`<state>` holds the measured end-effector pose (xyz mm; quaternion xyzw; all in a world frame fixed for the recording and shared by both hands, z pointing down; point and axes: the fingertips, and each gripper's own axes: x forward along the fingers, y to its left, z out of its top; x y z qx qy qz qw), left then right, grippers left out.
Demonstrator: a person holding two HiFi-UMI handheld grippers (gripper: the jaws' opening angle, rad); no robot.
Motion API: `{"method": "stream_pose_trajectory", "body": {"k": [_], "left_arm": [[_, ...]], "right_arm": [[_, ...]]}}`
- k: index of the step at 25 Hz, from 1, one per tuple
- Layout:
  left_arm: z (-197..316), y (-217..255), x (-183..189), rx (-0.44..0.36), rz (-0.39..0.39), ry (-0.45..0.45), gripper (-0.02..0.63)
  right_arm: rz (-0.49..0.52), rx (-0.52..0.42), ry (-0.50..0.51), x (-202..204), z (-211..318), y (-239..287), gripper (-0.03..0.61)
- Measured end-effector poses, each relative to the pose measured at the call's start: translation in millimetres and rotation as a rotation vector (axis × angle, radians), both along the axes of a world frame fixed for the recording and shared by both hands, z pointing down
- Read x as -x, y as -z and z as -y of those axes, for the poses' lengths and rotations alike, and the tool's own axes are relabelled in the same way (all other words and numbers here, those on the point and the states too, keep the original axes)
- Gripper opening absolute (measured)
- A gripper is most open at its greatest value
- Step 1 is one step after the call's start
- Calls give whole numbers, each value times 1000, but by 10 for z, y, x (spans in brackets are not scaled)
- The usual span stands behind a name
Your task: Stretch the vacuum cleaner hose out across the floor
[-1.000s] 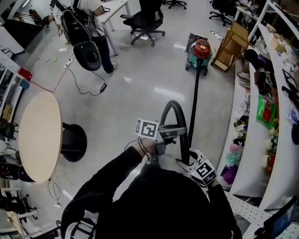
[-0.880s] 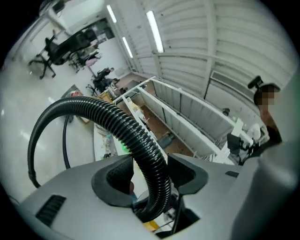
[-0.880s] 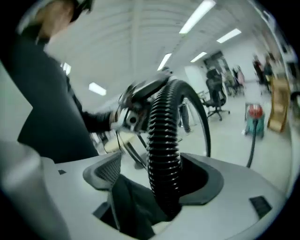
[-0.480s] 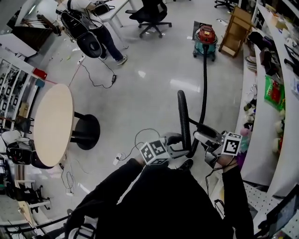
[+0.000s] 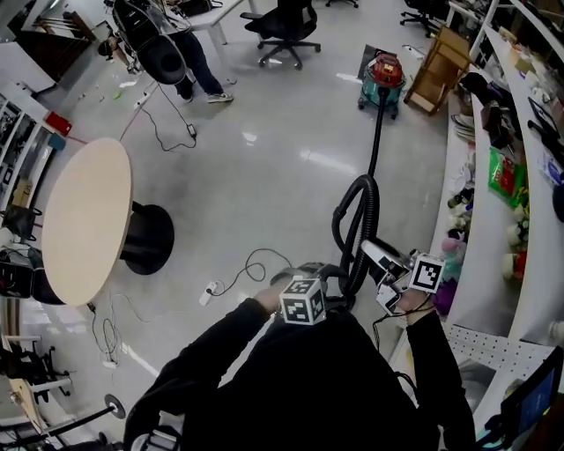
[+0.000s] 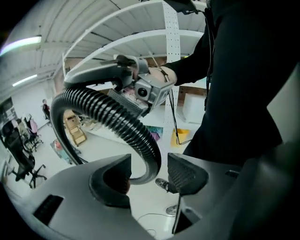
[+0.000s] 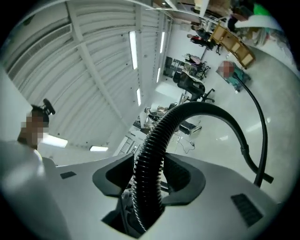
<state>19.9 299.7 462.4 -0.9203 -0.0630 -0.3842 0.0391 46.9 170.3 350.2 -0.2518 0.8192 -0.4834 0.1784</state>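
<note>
A red and teal vacuum cleaner (image 5: 385,79) stands far across the floor. Its black ribbed hose (image 5: 375,141) runs toward me and curls into a loop in front of my hands. My left gripper (image 5: 324,282) is shut on the hose (image 6: 103,110), which bends down between its jaws (image 6: 149,173). My right gripper (image 5: 368,251) has just been closing, and it is shut on the hose (image 7: 159,131), which rises straight out from between its pads (image 7: 149,176). The right gripper's body also shows in the left gripper view, higher up the hose.
A round table (image 5: 84,225) stands at the left, with a white cable (image 5: 238,277) on the floor near my feet. White shelves (image 5: 507,229) line the right side. A wooden stool (image 5: 438,75) stands beside the vacuum. An office chair (image 5: 284,26) and a person (image 5: 176,48) are far back.
The left gripper has swung down and closer to my body with the hose. The right gripper has come up to a new hold on the hose. The loop ahead of my hands has curled tighter.
</note>
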Motion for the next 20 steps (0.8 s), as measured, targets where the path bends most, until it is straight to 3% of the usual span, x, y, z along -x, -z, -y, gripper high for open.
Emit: {"method": "stream_pose_trajectory", "body": {"k": [1, 2, 4, 6, 8, 10, 12, 15, 17, 18, 19, 20], "left_arm": [[-79, -48, 163, 79, -12, 9, 238], [-139, -31, 316, 214, -63, 42, 239], [-113, 216, 583, 585, -269, 167, 242], [216, 578, 819, 940, -539, 342, 242], [638, 834, 1014, 1221, -764, 496, 269], [856, 950, 1099, 1411, -863, 585, 329], [850, 993, 1035, 1463, -865, 615, 353], [611, 993, 892, 1396, -826, 624, 346], [402, 978, 817, 1283, -791, 621, 254], [283, 971, 763, 1205, -765, 610, 245], [153, 959, 699, 1110, -729, 596, 239], [13, 939, 628, 1005, -681, 580, 238]], "right_arm": [[-47, -28, -4, 132, -123, -55, 201], [-99, -56, -10, 260, -256, -117, 194], [-223, -117, -11, 510, -561, -223, 189], [-351, -167, 2, 755, -862, -298, 187], [-450, -208, 24, 979, -1124, -341, 187], [-537, -270, 68, 1167, -1384, -374, 187], [-623, -336, 126, 1287, -1639, -407, 187], [-804, -371, 178, 1219, -1921, -553, 187], [-896, -365, 222, 1126, -2089, -687, 187], [-922, -354, 262, 1098, -2201, -770, 187], [-936, -340, 309, 1080, -2334, -857, 229], [-940, -327, 352, 1059, -2478, -932, 320]]}}
